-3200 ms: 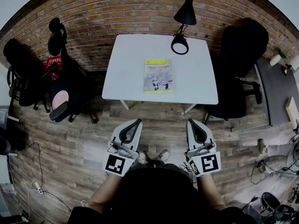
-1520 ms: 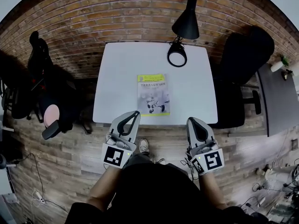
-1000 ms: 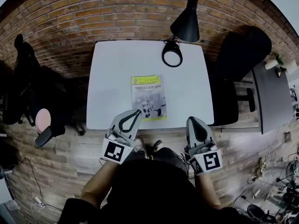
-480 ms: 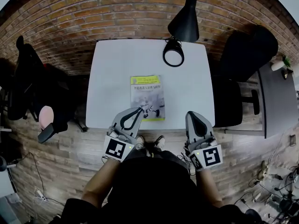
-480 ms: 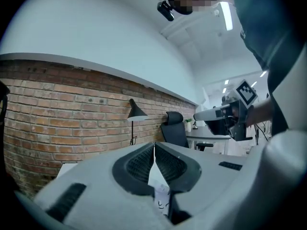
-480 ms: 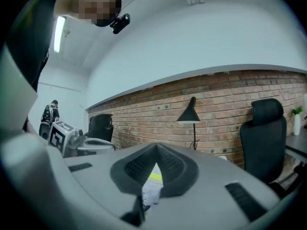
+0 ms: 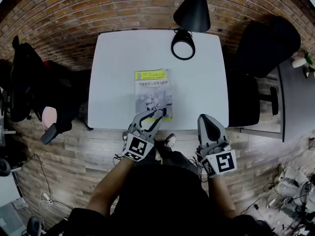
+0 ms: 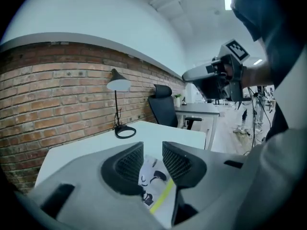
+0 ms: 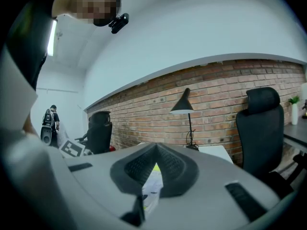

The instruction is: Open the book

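From above, the left gripper [image 7: 156, 113] hangs over the closed book's [image 7: 153, 90] near edge. Its own view shows 2 jaws just opening, parted, gripping nothing. The right gripper's [image 7: 204, 118] jaws meet, empty.

The book [image 7: 153, 93] lies on the table [image 7: 113, 73] straight before you, midway across and nearer the front edge than the back. Behind it, a little to your right, the lamp [image 7: 183, 44] stands at the table's far edge, by the brick wall [image 7: 98, 6]. An office chair [image 7: 261, 58] sits right of the table; another chair [image 7: 24, 82] stands to its left, apart from it.
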The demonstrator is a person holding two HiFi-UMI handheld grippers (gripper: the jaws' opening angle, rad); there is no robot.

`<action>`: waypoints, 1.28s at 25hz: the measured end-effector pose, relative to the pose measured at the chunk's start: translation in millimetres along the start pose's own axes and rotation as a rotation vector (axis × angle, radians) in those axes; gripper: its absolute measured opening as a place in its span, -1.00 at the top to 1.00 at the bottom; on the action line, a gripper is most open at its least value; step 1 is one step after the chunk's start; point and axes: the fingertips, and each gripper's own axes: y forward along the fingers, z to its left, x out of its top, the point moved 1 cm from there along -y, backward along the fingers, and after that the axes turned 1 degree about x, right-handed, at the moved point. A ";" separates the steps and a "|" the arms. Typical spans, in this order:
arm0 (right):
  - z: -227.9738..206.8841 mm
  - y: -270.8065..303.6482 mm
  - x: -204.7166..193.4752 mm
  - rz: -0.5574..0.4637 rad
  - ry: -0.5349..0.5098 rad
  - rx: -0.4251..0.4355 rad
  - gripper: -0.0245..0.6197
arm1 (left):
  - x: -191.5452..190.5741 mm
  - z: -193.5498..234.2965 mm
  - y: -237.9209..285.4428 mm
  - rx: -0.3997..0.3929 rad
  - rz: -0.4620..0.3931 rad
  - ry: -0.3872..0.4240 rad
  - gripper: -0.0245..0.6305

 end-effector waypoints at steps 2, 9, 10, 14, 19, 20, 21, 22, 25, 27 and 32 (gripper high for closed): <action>-2.5 -1.4 -1.1 -0.009 0.009 0.005 0.88 | -15.2 -7.4 13.2 -0.013 0.027 -0.005 0.58; -12.0 -8.1 -16.5 0.020 0.023 0.014 0.88 | -49.5 -24.9 52.8 -0.039 0.129 0.037 0.43; -15.3 -10.6 -22.0 0.036 0.021 0.009 0.88 | -52.7 -27.1 57.3 -0.040 0.141 0.042 0.41; -21.6 -15.1 -32.7 0.050 0.038 0.020 0.88 | -65.3 -38.2 72.6 -0.059 0.190 0.067 0.26; -29.3 -16.8 -43.6 0.088 0.038 0.029 0.88 | -87.9 -49.9 88.6 -0.072 0.279 0.117 0.05; -30.4 -16.3 -44.7 0.093 0.037 0.032 0.88 | -92.2 -51.0 91.4 -0.071 0.294 0.132 0.05; -31.7 -15.8 -45.8 0.099 0.039 0.034 0.88 | -96.3 -51.8 94.1 -0.070 0.309 0.146 0.05; -33.3 -15.4 -47.3 0.107 0.042 0.033 0.88 | -100.3 -52.2 96.7 -0.070 0.324 0.157 0.05; -36.3 -15.5 -52.8 0.115 0.046 0.043 0.88 | -108.7 -51.9 101.9 -0.061 0.350 0.156 0.04; -37.1 -16.5 -55.2 0.109 0.049 0.054 0.88 | -111.6 -51.8 103.3 -0.054 0.360 0.153 0.04; -43.8 -20.5 -57.8 0.101 0.065 0.058 0.88 | -113.9 -51.7 103.7 -0.066 0.375 0.157 0.04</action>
